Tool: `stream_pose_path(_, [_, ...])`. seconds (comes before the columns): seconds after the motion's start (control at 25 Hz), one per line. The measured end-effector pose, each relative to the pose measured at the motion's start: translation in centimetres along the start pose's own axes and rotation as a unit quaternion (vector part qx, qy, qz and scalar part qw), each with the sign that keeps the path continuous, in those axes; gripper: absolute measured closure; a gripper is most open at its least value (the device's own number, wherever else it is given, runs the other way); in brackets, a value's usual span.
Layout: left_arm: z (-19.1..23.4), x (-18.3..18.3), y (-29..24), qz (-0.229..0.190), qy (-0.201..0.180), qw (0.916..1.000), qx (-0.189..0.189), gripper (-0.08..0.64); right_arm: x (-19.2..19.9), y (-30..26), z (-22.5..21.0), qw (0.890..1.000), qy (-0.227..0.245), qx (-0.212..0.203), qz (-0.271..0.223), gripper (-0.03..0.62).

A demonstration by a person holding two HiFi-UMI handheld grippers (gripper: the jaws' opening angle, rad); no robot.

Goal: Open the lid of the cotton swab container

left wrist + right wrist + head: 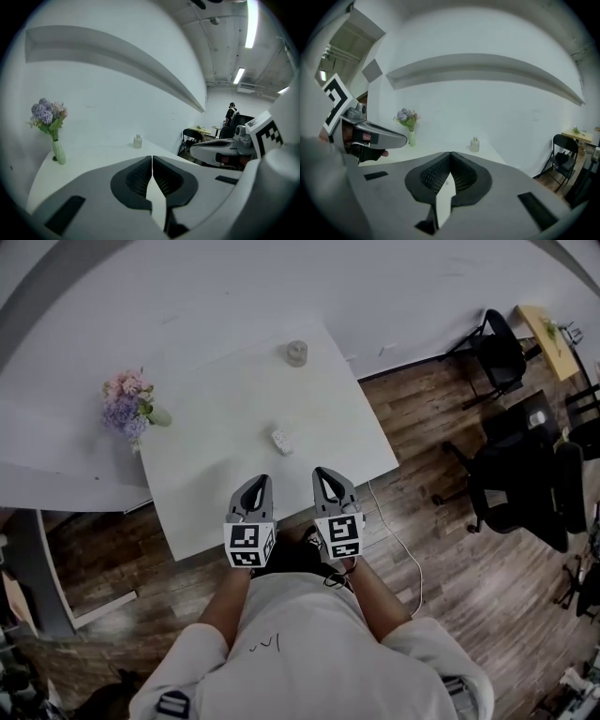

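Note:
A small white container (281, 440) lies near the middle of the white table (206, 493), a short way beyond both grippers. My left gripper (262, 482) and right gripper (324, 472) hover side by side over the table's near edge, pointing at it. The left gripper view shows its jaws (152, 157) pressed together with nothing between them. The right gripper (451, 154) is likewise shut and empty. In both gripper views the jaws hide the small container.
A pale glass jar (297, 352) (137, 141) (475, 144) stands at the table's far edge. A vase of pink and purple flowers (130, 404) (55, 140) (409, 124) is at the far left corner. Black office chairs (511, 474) stand on the wooden floor to the right, and a cable (398, 545) runs beside the table.

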State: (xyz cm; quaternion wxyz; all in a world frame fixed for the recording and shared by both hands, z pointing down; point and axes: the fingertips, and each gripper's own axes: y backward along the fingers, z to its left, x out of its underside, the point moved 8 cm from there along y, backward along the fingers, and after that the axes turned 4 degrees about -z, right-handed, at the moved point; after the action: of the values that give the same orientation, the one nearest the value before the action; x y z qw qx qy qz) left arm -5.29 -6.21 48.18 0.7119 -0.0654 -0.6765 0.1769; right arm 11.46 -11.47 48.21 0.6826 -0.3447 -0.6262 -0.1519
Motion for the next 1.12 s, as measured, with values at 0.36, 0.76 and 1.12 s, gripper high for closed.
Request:
stream_pose_path(0.36, [1.3, -7.2, 3.5, -0.086, -0.024, 0.9959, 0.015, 0.537, -8.2, 3.3, 1.9, 0.995, 0.021, 0.040, -0.085, 0.597])
stream_pose_path(0.76, [4.9, -10.5, 7.9, -0.158, -0.041, 0.9858, 0.040, 0.541, -11.1, 4.5, 6.8, 0.988, 0.034, 0.055, -0.139, 0.597])
stream_pose_path(1.12, [6.3, -10.1, 9.3, -0.161, -0.039, 0.9847, 0.054, 0.543, -11.9, 5.2, 8.5, 0.985, 0.059, 0.077, -0.143, 0.595])
